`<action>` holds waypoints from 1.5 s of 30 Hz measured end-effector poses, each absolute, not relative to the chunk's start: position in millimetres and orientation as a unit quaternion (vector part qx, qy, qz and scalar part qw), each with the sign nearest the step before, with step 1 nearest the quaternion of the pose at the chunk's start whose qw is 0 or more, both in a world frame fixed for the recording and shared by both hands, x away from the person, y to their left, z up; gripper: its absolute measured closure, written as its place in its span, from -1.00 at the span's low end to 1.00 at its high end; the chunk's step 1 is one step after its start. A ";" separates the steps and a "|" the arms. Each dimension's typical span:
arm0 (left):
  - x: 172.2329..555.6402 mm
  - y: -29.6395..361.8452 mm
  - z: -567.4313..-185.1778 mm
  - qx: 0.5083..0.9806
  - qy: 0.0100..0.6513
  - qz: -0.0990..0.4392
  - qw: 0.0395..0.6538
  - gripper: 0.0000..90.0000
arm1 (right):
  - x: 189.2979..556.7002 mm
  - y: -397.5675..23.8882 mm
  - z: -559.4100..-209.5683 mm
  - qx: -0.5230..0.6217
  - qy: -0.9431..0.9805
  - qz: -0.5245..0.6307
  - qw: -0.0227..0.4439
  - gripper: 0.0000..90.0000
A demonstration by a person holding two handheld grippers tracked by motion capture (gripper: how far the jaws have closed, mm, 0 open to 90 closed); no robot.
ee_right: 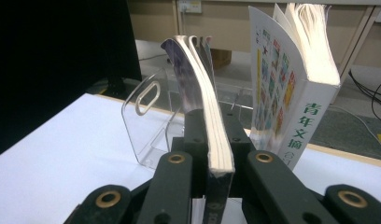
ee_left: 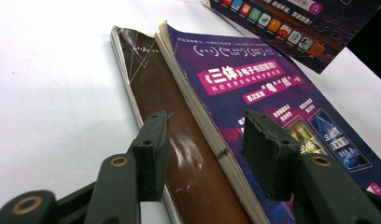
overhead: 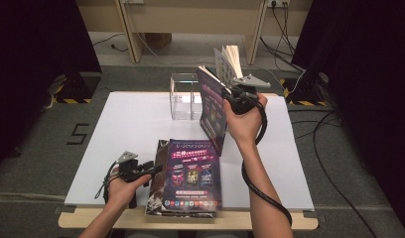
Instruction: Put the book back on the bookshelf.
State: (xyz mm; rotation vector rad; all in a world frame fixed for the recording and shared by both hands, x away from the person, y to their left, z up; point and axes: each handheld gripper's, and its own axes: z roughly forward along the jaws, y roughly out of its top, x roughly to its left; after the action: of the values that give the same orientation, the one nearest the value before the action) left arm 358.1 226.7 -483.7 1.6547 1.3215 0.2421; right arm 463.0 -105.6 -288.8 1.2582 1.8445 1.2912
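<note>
1. My right gripper [overhead: 229, 88] pinches a thin purple-covered magazine [overhead: 213, 106] by its edge, jaws pressed onto the pages; it stands lifted and upright over the far middle of the white table board [overhead: 126, 124].
2. Just behind it sits a clear acrylic file holder [overhead: 183, 96], and in the right gripper view a thick white paperback with green characters on its spine [ee_right: 291, 79] leans just right of the held magazine.
3. On the near edge lies a second purple magazine [overhead: 193, 173] on top of a glossy brown-covered magazine [overhead: 158, 173]; both overhang the board's front edge slightly.
4. My left gripper [overhead: 153, 171] rests low at that stack's left side, jaws spread over the two spines, gripping nothing.
5. The board's left half is open, as is the strip right of my right forearm [overhead: 262, 188].
</note>
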 end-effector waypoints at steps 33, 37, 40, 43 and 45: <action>359.2 228.8 -484.5 0.678 0.543 0.101 0.485 0.13 | 497.9 -73.8 -292.1 0.471 0.632 0.521 0.328 0.87; 359.2 229.2 -484.1 0.678 0.543 0.102 0.485 0.13 | 505.8 -71.1 -298.8 0.476 0.628 0.516 0.336 0.87; 359.5 230.1 -484.2 0.676 0.545 0.102 0.486 0.13 | 510.0 -71.1 -302.2 0.483 0.625 0.511 0.341 0.87; 360.0 230.0 -485.0 0.677 0.544 0.101 0.486 0.13 | 513.0 -70.9 -306.5 0.483 0.618 0.513 0.349 0.87; 359.8 229.8 -484.9 0.677 0.543 0.100 0.486 0.13 | 513.0 -70.7 -307.4 0.484 0.615 0.513 0.352 0.87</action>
State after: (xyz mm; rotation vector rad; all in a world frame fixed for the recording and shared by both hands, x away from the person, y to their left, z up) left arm 359.8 229.8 -484.9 1.6488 1.3222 0.2445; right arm 513.0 -70.7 -307.4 1.2528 1.5924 1.3272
